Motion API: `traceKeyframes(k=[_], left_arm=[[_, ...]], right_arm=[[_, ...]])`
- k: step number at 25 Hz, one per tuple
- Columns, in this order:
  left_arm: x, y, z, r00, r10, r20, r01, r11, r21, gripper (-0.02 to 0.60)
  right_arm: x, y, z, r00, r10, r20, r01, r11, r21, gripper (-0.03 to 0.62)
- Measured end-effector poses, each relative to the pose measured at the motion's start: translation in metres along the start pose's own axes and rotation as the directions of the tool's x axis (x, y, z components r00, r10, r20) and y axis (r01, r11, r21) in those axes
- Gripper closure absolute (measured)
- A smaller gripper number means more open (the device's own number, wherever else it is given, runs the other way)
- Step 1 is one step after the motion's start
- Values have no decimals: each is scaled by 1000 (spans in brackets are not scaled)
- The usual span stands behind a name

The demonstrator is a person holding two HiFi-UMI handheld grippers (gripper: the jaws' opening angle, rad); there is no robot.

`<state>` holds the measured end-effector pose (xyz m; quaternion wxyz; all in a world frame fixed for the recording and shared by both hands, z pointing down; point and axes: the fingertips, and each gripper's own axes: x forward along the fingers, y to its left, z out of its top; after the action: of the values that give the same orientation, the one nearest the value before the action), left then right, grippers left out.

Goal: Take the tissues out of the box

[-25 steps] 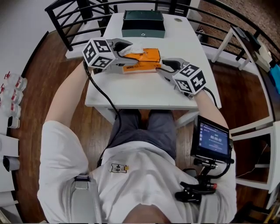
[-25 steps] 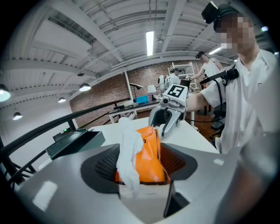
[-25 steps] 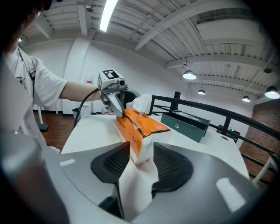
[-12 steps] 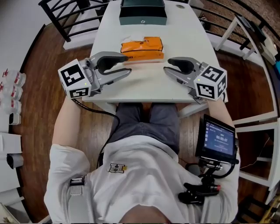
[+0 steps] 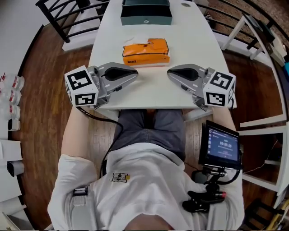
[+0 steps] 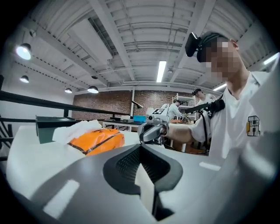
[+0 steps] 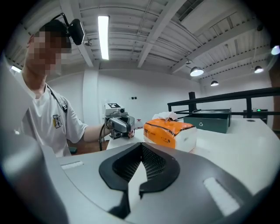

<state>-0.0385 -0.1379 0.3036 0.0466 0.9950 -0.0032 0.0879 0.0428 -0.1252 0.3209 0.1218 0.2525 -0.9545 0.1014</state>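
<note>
An orange tissue pack [image 5: 146,51] lies on the white table [image 5: 189,36], with a white tissue [image 5: 137,40] sticking out of its top. It also shows in the left gripper view as the orange tissue pack [image 6: 97,140] and in the right gripper view as the orange tissue pack [image 7: 170,132]. My left gripper [image 5: 135,73] rests near the table's front edge, shut and empty, pointing right. My right gripper [image 5: 170,72] faces it from the right, also shut and empty. Both sit nearer to me than the pack, apart from it.
A dark green box [image 5: 146,12] stands at the table's far end. Black railings [image 5: 63,22] run behind the table. A tablet on a mount [image 5: 220,145] sits at my right hip. White chairs [image 5: 257,54] stand to the right over the wooden floor.
Both grippers have drawn back from the tissue pack towards the table's front edge and their jaws have shut. The pack now lies free with a tissue still poking out.
</note>
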Motion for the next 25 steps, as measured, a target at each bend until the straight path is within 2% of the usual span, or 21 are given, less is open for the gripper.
traceKeyframes(k=[25], left_arm=[[0,-2,1,1000,4,12,-4,1000,20,581]], right_arm=[[-3,4,1,1000,10,28,-9,1000,-20,594]])
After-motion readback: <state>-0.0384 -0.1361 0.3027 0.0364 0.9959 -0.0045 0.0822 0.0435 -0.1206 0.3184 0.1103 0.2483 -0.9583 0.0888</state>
